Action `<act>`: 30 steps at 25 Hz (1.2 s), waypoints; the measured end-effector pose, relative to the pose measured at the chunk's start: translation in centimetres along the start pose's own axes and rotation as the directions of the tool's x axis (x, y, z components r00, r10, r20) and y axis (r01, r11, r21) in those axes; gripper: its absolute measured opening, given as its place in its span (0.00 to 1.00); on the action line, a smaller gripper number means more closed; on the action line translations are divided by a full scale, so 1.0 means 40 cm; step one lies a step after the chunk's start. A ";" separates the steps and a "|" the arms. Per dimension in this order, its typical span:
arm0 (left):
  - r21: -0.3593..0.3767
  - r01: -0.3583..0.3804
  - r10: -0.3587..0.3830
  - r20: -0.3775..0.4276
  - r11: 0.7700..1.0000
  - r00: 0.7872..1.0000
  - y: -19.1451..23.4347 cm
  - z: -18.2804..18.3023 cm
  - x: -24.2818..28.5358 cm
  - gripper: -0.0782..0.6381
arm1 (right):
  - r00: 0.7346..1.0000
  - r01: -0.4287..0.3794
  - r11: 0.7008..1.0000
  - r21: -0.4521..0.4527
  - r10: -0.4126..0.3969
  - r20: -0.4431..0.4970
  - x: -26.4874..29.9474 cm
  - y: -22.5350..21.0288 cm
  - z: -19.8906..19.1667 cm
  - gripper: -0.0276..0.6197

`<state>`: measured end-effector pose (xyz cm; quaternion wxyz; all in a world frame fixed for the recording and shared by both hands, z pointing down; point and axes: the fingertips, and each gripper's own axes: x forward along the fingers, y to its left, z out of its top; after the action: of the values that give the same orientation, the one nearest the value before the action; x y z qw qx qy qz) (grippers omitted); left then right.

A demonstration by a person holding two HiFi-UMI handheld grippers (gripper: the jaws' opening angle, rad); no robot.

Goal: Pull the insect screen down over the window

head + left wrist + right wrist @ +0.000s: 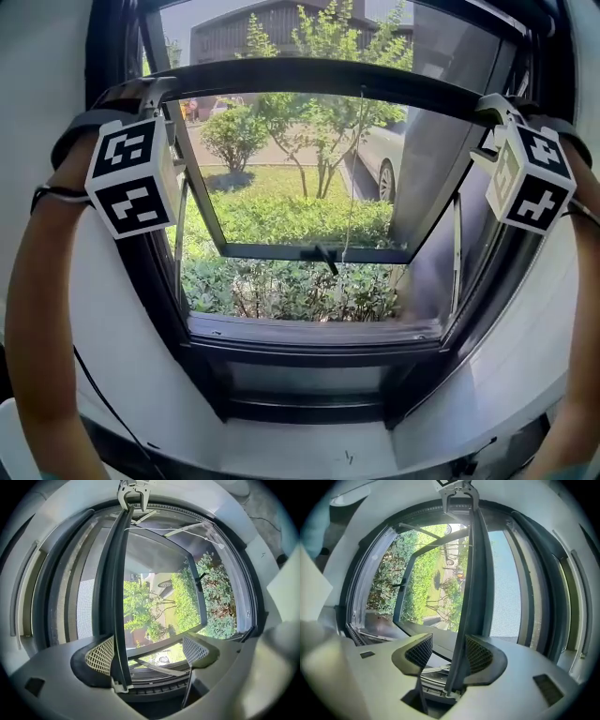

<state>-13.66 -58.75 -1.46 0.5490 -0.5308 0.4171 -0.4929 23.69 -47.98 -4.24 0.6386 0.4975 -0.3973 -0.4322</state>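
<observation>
Pull bar [309, 73] of the insect screen is running crosswise between the wide-gaping left tongs [147, 651] and right tongs [449, 653], neither gripping; its travel is lying straight downward.

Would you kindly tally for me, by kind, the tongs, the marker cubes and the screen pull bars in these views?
Tongs: 2 (left tongs, right tongs)
Marker cubes: 2 (left cube, right cube)
Screen pull bar: 1
Total: 5
</observation>
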 end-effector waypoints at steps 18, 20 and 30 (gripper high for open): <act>0.082 0.112 -0.111 -0.017 0.990 0.994 -0.252 0.008 0.006 0.73 | 0.983 -0.186 0.979 -0.079 0.185 -0.018 0.010 0.244 0.044 0.38; 0.077 0.118 -0.117 -0.012 0.990 0.993 -0.259 0.007 0.007 0.73 | 0.981 -0.196 0.977 -0.082 0.194 -0.028 0.009 0.250 0.046 0.38; 0.068 0.171 -0.171 -0.008 0.983 0.985 -0.308 0.006 0.004 0.73 | 0.970 -0.240 0.968 -0.079 0.237 -0.045 0.010 0.292 0.058 0.38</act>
<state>-14.62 -58.27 10.80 0.5221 -0.5450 0.3535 -0.5527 23.48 -47.49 7.68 0.7132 0.4264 -0.4244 -0.3599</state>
